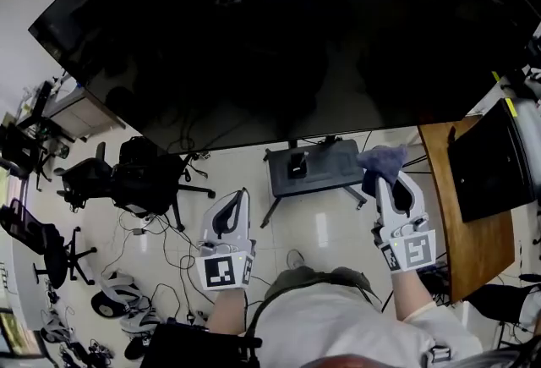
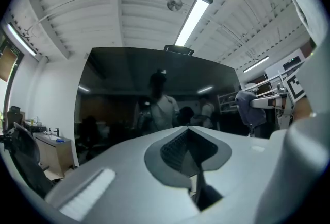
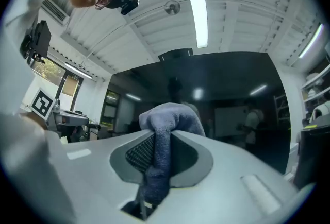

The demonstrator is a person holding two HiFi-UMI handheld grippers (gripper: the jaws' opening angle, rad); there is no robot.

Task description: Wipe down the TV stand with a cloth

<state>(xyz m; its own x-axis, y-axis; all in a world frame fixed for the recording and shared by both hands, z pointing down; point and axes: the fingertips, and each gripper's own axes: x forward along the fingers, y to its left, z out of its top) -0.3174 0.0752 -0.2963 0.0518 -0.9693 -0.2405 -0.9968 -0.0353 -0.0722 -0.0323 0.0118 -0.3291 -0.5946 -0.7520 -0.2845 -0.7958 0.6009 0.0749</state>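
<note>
Two grippers up before TV point(image 1: 279, 36). We clamp right gripper point(image 1: 387, 182) on cloth point(image 1: 382, 160), bunch poking past tips as wiping pad, near right edge of stand point(image 1: 321, 172). Left gripper point(image 1: 242, 195) closed, empty, aside.

Nothing here that I can read — no letters, brand or number is legible. The cubes on my left gripper point(image 1: 240, 199) and right gripper point(image 1: 387, 185) bear only black-and-white square marker patterns — no characters.
</note>
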